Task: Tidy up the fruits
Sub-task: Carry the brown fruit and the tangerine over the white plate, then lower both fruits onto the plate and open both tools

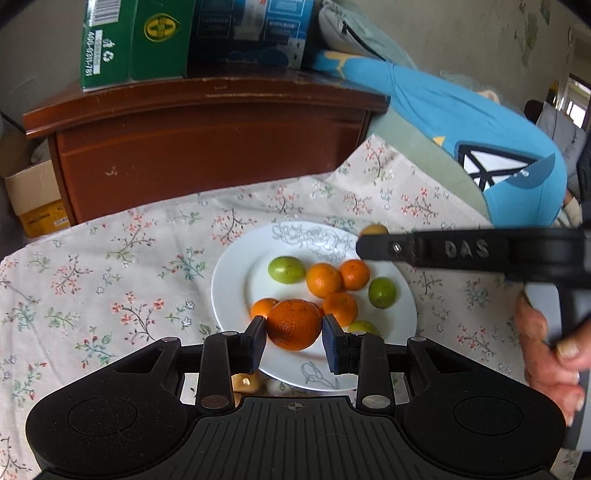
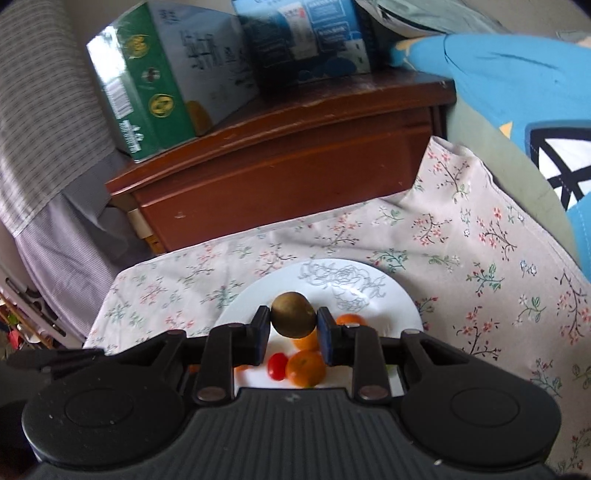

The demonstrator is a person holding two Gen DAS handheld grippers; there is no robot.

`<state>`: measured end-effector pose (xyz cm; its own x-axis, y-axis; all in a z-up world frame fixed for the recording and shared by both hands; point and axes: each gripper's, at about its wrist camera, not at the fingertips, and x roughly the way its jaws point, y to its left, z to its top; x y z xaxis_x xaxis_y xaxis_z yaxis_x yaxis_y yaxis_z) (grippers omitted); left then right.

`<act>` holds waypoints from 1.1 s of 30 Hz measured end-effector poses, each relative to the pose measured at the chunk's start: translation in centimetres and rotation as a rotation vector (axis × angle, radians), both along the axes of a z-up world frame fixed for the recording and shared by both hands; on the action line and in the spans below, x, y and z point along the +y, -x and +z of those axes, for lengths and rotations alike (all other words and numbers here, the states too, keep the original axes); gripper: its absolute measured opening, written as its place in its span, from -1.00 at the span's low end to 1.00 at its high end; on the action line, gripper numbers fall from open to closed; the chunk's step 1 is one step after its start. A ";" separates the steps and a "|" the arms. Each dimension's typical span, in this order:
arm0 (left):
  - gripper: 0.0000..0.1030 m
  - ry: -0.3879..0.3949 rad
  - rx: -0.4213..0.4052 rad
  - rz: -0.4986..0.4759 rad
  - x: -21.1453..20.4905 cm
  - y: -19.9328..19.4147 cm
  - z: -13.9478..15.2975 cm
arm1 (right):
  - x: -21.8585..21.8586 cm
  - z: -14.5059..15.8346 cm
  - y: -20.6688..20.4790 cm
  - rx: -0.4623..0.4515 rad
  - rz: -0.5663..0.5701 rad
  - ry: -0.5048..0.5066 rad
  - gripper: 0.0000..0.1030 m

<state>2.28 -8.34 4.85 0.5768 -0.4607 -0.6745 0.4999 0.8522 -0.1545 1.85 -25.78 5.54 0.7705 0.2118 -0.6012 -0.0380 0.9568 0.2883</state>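
A white plate (image 1: pixel 236 273) with a grey flower print sits on the floral cloth and holds several small oranges (image 1: pixel 324 279) and green fruits (image 1: pixel 286 269). My left gripper (image 1: pixel 294 325) is shut on a large orange (image 1: pixel 294 324) just above the plate's near side. My right gripper (image 2: pixel 293 320) is shut on a brown kiwi (image 2: pixel 293 314) and holds it over the plate (image 2: pixel 369 288). Below it lie oranges (image 2: pixel 306 367) and a red cherry tomato (image 2: pixel 277 365). The right gripper's side (image 1: pixel 472 249) shows in the left wrist view, over the plate's far right rim.
A brown wooden cabinet (image 1: pixel 207 147) stands behind the table, with a green box (image 1: pixel 136 40) and a blue box (image 1: pixel 251 29) on top. A blue cushion (image 1: pixel 480 147) lies to the right. A cardboard box (image 1: pixel 33 195) stands at the left. A small tan object (image 1: pixel 245 382) lies under the left gripper.
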 end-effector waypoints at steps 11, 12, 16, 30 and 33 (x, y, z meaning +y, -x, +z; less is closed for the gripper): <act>-0.41 -0.004 0.050 0.008 -1.2 -0.9 -1.5 | -0.9 -1.8 -3.0 0.014 -0.014 -0.003 -0.47; -0.41 -0.002 0.053 0.008 -1.2 -1.0 -1.6 | -1.0 -2.0 -3.2 0.020 -0.017 -0.006 -0.47; -0.41 0.003 0.065 0.010 -1.5 -1.3 -2.0 | -1.2 -2.6 -3.8 0.032 -0.026 -0.013 -0.47; 0.24 0.019 -0.011 0.068 -0.7 -0.9 0.4 | -1.1 -2.4 -4.0 0.022 -0.041 -0.034 -0.41; 0.36 0.015 -0.016 0.101 0.4 -1.1 1.5 | -0.9 -2.0 -3.6 0.015 -0.040 -0.037 -0.40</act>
